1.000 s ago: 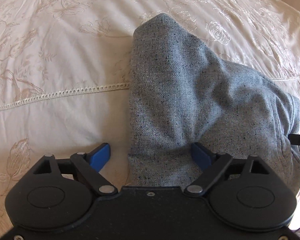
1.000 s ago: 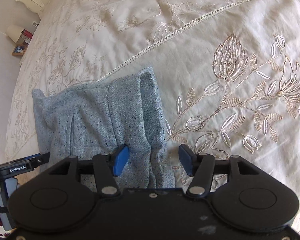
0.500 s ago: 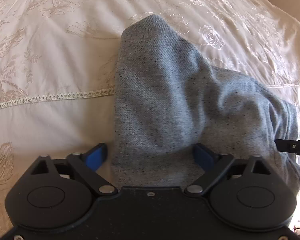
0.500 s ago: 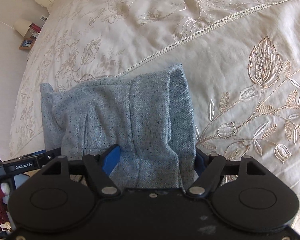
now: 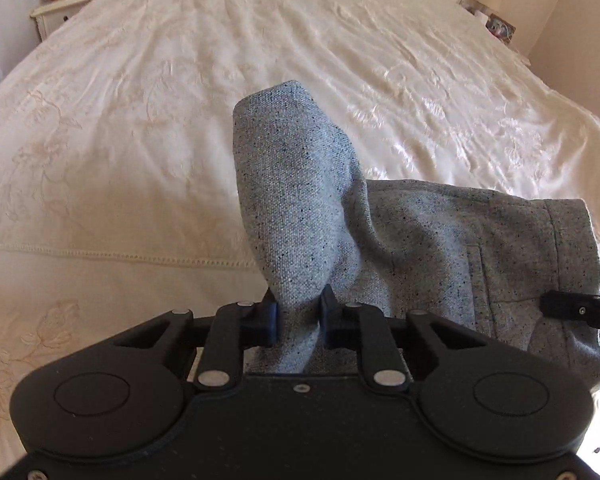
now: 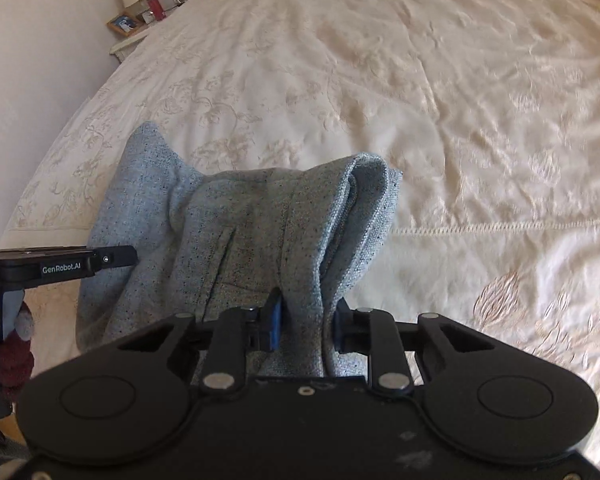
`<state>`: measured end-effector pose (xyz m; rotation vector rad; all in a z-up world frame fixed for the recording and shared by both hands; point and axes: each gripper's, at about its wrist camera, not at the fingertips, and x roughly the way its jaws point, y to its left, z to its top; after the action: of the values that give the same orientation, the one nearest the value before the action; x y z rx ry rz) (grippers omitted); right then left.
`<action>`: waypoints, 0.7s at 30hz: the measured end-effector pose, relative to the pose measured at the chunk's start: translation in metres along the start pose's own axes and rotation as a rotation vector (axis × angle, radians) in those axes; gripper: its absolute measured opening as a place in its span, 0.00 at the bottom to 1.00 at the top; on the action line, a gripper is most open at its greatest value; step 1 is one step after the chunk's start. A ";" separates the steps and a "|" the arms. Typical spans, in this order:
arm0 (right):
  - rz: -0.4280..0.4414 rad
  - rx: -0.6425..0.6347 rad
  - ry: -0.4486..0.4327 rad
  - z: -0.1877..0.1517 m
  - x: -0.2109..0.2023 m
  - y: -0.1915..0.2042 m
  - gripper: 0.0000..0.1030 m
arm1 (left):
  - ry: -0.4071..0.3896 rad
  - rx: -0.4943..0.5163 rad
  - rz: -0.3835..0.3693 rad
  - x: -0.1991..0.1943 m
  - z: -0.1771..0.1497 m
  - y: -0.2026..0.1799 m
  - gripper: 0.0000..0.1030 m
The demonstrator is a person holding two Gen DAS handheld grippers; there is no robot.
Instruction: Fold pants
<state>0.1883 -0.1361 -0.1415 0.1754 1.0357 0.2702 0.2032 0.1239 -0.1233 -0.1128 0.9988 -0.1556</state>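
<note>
Pants (image 5: 420, 240), speckled grey-blue woven fabric, hang bunched over the near side of the cream embroidered bedspread (image 5: 140, 140). I've got my left gripper (image 5: 298, 312) and right gripper (image 6: 306, 328) both closing on thick folds of the near edge. Feels soft, floppy and light, so I'd grip at the outer corners.

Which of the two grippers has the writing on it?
The left gripper: seen from the right wrist camera, its side reads GenRobot.AI. The right gripper shows none.

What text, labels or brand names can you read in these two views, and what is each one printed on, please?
"GenRobot.AI": white print on the side of the left gripper, seen in the right wrist view.
Framed pictures and small items on the nightstand: too small and blurred to read.
Pants and bedspread: no text shows.
</note>
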 end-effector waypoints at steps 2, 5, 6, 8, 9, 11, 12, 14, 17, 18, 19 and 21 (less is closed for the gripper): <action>0.015 -0.023 -0.023 0.027 -0.003 -0.011 0.24 | -0.023 -0.010 -0.002 -0.001 0.021 -0.006 0.24; 0.025 -0.039 -0.054 0.065 -0.001 -0.026 0.24 | -0.051 -0.016 0.003 0.007 0.057 -0.017 0.24; 0.027 -0.045 -0.058 0.076 0.001 -0.030 0.24 | -0.059 -0.010 0.016 0.011 0.069 -0.021 0.19; 0.025 -0.049 -0.067 0.100 0.008 -0.037 0.24 | -0.082 -0.007 0.032 0.016 0.089 -0.024 0.16; 0.025 -0.044 -0.069 0.110 0.012 -0.041 0.24 | -0.091 -0.013 0.037 0.021 0.099 -0.024 0.14; 0.031 -0.018 -0.064 0.127 0.024 -0.049 0.24 | -0.102 -0.036 0.052 0.032 0.116 -0.023 0.10; 0.039 0.005 -0.064 0.133 0.034 -0.053 0.26 | -0.093 -0.049 0.065 0.039 0.122 -0.021 0.10; -0.014 0.036 -0.051 0.139 0.060 -0.065 0.32 | -0.067 -0.073 0.132 0.054 0.127 -0.018 0.11; -0.341 0.023 0.029 0.134 0.095 -0.082 0.33 | -0.044 -0.095 0.162 0.060 0.122 -0.015 0.11; -0.373 0.039 0.019 0.130 0.094 -0.089 0.33 | -0.039 -0.092 0.159 0.058 0.118 -0.016 0.11; -0.365 0.058 0.001 0.128 0.089 -0.094 0.33 | -0.036 -0.077 0.157 0.057 0.113 -0.020 0.11; -0.305 0.062 -0.056 0.122 0.075 -0.095 0.33 | -0.035 -0.027 0.165 0.056 0.103 -0.032 0.12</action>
<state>0.3436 -0.2056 -0.1679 0.0787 1.0004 -0.0430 0.3172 0.0849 -0.1089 -0.0571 0.9714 0.0112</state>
